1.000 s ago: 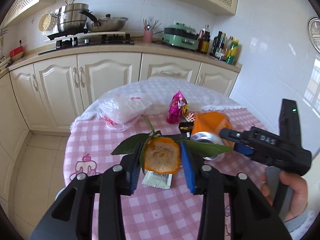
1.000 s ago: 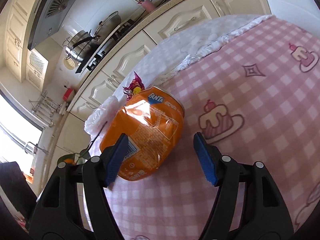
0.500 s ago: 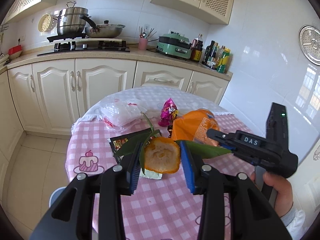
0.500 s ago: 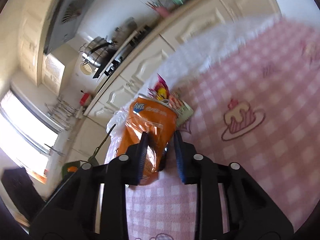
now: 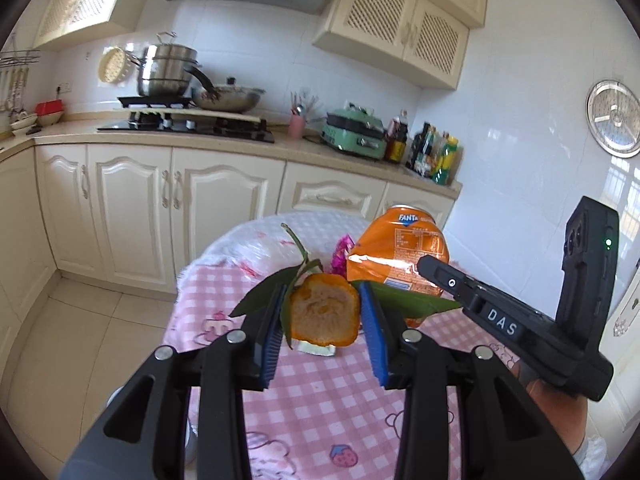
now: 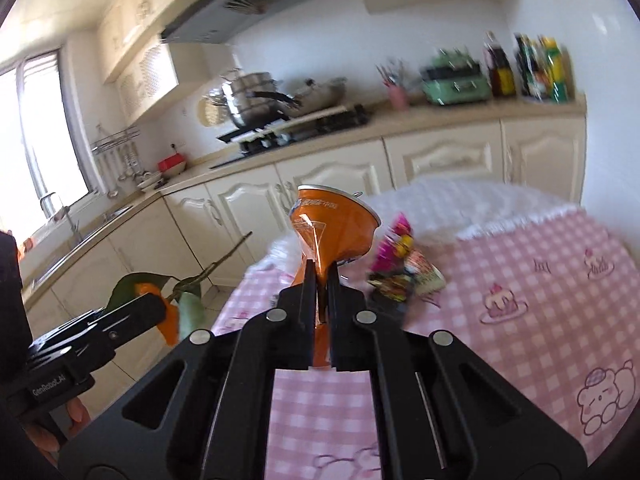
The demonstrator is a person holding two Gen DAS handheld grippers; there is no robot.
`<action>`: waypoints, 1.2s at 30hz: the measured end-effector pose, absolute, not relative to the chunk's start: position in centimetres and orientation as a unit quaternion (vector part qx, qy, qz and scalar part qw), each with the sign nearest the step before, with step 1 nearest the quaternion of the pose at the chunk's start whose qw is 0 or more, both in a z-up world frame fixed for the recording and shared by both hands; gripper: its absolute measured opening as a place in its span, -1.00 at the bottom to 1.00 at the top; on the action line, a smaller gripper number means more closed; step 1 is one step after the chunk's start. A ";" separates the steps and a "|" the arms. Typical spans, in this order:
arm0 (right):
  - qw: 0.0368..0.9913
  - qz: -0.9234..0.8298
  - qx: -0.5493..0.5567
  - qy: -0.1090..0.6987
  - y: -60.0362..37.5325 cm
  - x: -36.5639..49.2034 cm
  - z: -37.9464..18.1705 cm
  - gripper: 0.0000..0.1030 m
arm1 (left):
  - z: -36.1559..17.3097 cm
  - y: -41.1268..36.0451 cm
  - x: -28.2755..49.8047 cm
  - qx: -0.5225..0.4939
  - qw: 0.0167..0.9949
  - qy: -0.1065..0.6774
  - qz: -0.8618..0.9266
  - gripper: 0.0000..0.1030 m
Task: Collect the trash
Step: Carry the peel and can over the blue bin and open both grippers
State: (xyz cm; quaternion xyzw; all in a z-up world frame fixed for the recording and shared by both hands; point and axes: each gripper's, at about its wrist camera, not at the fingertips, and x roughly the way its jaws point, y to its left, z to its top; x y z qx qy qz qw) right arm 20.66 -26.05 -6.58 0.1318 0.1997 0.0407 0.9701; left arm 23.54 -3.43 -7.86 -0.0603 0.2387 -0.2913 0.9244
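My left gripper [image 5: 323, 296] is shut on an orange peel [image 5: 323, 314] with green leaves and a stem, held above the pink checked table [image 5: 320, 400]. My right gripper [image 6: 320, 270] is shut on a crushed orange Fanta can [image 6: 334, 228], lifted off the table; the can also shows in the left wrist view [image 5: 400, 248] just right of the peel. The peel and left gripper show at the left of the right wrist view [image 6: 168, 312]. A magenta snack wrapper [image 6: 394, 248] lies on the table behind the can.
A small white packet [image 5: 316, 348] lies on the table under the peel. More wrappers [image 6: 416, 276] lie beside the magenta one. A white plastic bag [image 5: 256, 244] sits at the far table edge. Kitchen cabinets and counter [image 5: 200, 144] stand behind.
My right gripper closed on the Fanta can, crushing it, and lifted it off the table. My left gripper rose with the peel, so the table looks farther below.
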 end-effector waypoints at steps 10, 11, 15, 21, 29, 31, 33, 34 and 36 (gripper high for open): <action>0.961 0.152 0.082 0.216 -14.4 22.4 -6.5 -0.90 | -8.2 7.4 22.2 -0.092 0.951 0.215 -0.201 -0.31; 0.958 0.161 0.079 0.223 -13.2 22.8 -7.1 -0.90 | -8.7 8.5 22.5 -0.096 0.952 0.221 -0.189 -0.31; 0.943 0.198 0.064 0.260 -7.9 25.1 -10.3 -0.90 | -12.1 13.0 24.1 -0.111 0.952 0.254 -0.133 -0.31; 0.916 0.227 0.030 0.328 -0.8 29.1 -16.9 -0.90 | -19.4 18.3 27.4 -0.138 0.933 0.324 -0.080 -0.31; 0.875 0.213 -0.007 0.435 4.1 34.9 -28.7 -0.90 | -31.5 22.5 33.7 -0.159 0.883 0.440 -0.033 -0.31; 0.866 0.202 -0.013 0.458 4.3 36.0 -31.5 -0.90 | -34.4 23.0 35.3 -0.172 0.869 0.462 -0.031 -0.31; 0.858 0.196 -0.014 0.474 4.4 36.7 -33.5 -0.90 | -36.5 23.0 36.5 -0.174 0.862 0.475 -0.031 -0.31; 0.856 0.191 -0.016 0.480 4.4 37.0 -34.4 -0.90 | -37.7 22.9 37.3 -0.177 0.858 0.481 -0.035 -0.31; 0.851 0.182 -0.020 0.492 4.1 37.7 -36.0 -0.90 | -39.3 22.4 38.6 -0.183 0.854 0.485 -0.046 -0.31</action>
